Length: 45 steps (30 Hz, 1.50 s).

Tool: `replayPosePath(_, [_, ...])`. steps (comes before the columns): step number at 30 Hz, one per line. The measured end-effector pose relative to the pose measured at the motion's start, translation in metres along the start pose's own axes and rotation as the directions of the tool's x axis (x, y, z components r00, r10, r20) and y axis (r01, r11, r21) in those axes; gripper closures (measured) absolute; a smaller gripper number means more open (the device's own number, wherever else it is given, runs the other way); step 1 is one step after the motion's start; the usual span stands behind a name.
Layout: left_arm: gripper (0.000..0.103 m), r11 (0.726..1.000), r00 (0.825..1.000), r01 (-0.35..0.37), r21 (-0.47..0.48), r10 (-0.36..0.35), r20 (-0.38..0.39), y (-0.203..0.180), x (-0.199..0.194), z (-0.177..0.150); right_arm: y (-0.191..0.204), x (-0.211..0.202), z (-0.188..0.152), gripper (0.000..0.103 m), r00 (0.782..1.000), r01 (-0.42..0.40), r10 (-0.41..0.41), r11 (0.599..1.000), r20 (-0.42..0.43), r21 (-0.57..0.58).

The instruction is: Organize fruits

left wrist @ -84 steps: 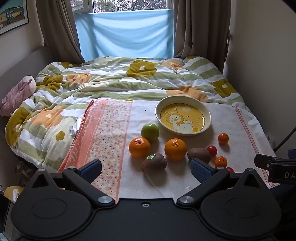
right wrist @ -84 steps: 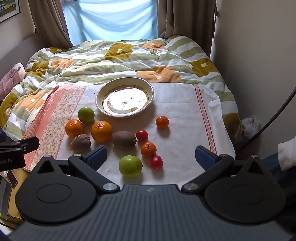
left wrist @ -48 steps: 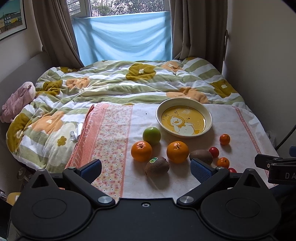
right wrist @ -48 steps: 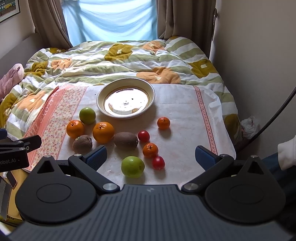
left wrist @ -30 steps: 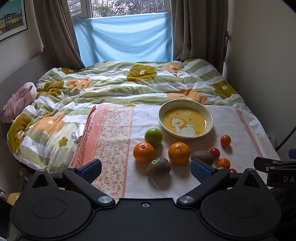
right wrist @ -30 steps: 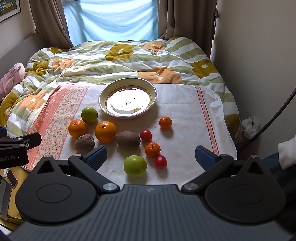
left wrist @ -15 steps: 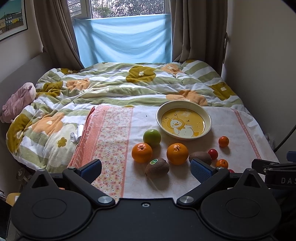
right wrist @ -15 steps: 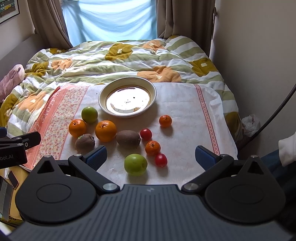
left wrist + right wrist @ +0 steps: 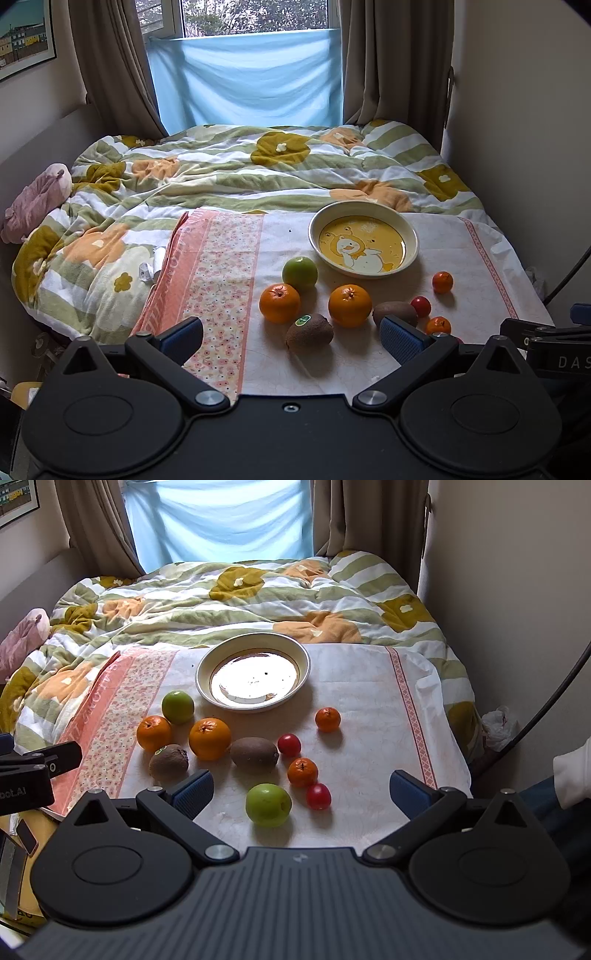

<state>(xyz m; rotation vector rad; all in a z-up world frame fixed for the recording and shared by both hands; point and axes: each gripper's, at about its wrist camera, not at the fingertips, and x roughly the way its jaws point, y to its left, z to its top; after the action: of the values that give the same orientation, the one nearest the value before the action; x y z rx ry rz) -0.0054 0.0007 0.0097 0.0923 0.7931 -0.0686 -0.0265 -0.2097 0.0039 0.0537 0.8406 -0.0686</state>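
Fruits (image 9: 209, 738) scattered on cloth; plate (image 9: 207, 664) empty.

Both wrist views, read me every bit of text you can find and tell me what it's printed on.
"DAS", cut off by the frame edge: on the right gripper's black body, left wrist view.
"bot.AI", start cut off: on the left gripper's body, right wrist view.
Green sticker on the kiwi: too small to read.
Lettering on the tablecloth's pink border: too blurred to read.
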Motion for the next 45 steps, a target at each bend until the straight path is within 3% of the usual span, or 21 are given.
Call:
replayPosePath(15, [0.0, 1.0, 1.0, -0.006, 0.0, 0.006, 0.018, -0.003, -0.013, -0.001, -0.006, -0.008, -0.001, 0.0, 1.0, -0.001, 0.002, 1.0, 0.023, -0.012])
replayPosePath(22, [0.0, 0.999, 0.999, -0.029, 0.035, 0.028, 0.031, -0.004, -0.004, 0.0, -0.01, -0.001, 0.004, 0.0, 0.997, -0.07, 0.071, 0.997, 0.004, -0.024])
replayPosePath(26, [0.0, 1.0, 1.0, -0.011, 0.016, 0.012, -0.009, 0.003, 0.023, -0.002, -0.01, 0.021, -0.005, 0.0, 0.994, -0.1, 0.099, 0.994, -0.036, -0.041])
replayPosePath(33, [0.0, 0.991, 0.99, 0.12, 0.053, -0.116, -0.082, 0.017, 0.084, -0.001, 0.001, 0.07, -0.027, 0.0, 0.99, -0.099, 0.105, 0.993, -0.091, 0.062])
replayPosePath(38, [0.006, 0.975, 0.973, 0.192, 0.109, -0.175, -0.148, 0.018, 0.131, -0.005, 0.011, 0.104, -0.04, 0.0, 0.988, -0.075, 0.09, 0.99, -0.127, 0.12])
replayPosePath(45, [0.014, 0.949, 0.936, 0.282, 0.143, -0.239, -0.261, 0.011, 0.191, -0.018, 0.024, 0.141, -0.057, 0.0, 0.982, -0.013, 0.043, 0.987, -0.183, 0.163])
